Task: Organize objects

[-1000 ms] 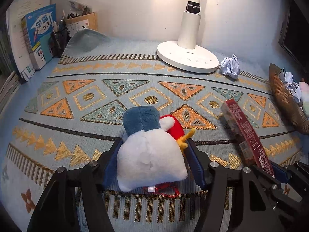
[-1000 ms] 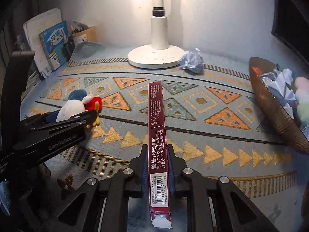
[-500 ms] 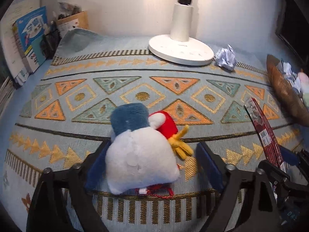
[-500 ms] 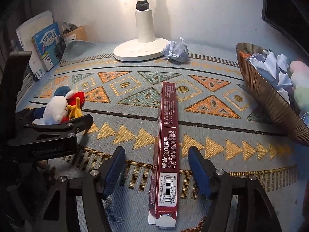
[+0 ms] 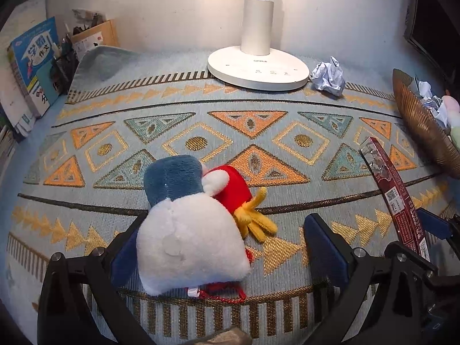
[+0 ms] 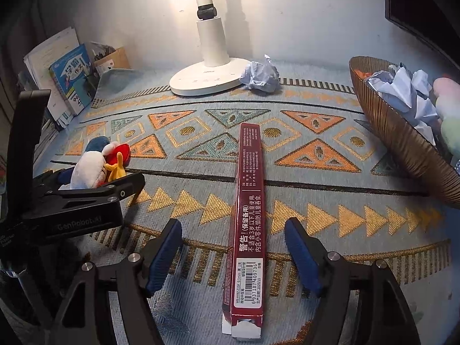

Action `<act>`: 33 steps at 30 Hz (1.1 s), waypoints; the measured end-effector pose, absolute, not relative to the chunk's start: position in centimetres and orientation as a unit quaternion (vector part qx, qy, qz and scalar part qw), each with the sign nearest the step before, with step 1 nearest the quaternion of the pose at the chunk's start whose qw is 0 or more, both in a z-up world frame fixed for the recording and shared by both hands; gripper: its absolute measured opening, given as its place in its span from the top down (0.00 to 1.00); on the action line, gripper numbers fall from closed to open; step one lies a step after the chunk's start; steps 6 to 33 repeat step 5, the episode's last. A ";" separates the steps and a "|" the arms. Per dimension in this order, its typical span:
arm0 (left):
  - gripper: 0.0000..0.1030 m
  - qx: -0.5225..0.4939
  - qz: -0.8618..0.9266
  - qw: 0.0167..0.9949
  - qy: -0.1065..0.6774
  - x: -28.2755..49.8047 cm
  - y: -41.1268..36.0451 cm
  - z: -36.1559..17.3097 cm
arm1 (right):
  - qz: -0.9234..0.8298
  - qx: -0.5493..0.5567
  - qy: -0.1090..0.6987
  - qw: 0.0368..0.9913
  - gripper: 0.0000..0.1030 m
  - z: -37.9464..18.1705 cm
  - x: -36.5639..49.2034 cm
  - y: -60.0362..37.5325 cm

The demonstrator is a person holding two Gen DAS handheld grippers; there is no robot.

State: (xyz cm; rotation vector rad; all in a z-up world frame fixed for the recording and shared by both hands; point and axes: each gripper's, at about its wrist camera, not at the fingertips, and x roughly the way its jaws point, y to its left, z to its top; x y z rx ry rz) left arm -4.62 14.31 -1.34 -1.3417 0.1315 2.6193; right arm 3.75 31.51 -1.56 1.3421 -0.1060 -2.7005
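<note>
A patterned woven mat (image 6: 330, 201) in pale blue, orange and gold covers the whole surface and runs back to a pale wall, where its far left corner curls up. Along the left edge, books (image 5: 31, 66) and a cardboard pen holder are cut off by the frame and dim. At the right, a ribbed brown bowl (image 6: 408, 146) is half out of frame; it holds crumpled paper and something soft and pastel that is hard to identify. A white lamp base (image 5: 258, 70) stands by the wall, its upper part cut off, with a crumpled paper ball (image 5: 329, 76) just beside it.

The plush toy (image 5: 191, 235) lies on the mat between the pads of the left gripper (image 5: 224, 247), blue end pointing away towards the wall; the jaws stand wide, the right pad clear of it (the left pad is mostly hidden behind the plush).

The long red box (image 6: 247, 218) lies flat, its long axis running from the camera straight towards the lamp. The right gripper (image 6: 233, 256) straddles its near end, jaws opening, both pads clear of it.
</note>
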 end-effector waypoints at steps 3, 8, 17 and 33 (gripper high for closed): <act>0.00 -0.453 0.885 0.097 0.044 -4.6 14.3 -1.4 | -0.893 0.444 -0.035 0.065 0.26 -1.6 3.7 31.4; 0.00 -0.453 0.885 0.098 0.044 -4.5 14.2 -1.3 | -0.893 0.445 -0.034 0.066 0.25 -1.6 3.7 31.4; 0.00 -0.453 0.885 0.098 0.044 -4.5 14.2 -1.3 | -0.893 0.445 -0.034 0.066 0.25 -1.6 3.7 31.4; 0.00 -0.453 0.885 0.098 0.044 -4.5 14.2 -1.3 | -0.893 0.445 -0.034 0.066 0.25 -1.6 3.7 31.4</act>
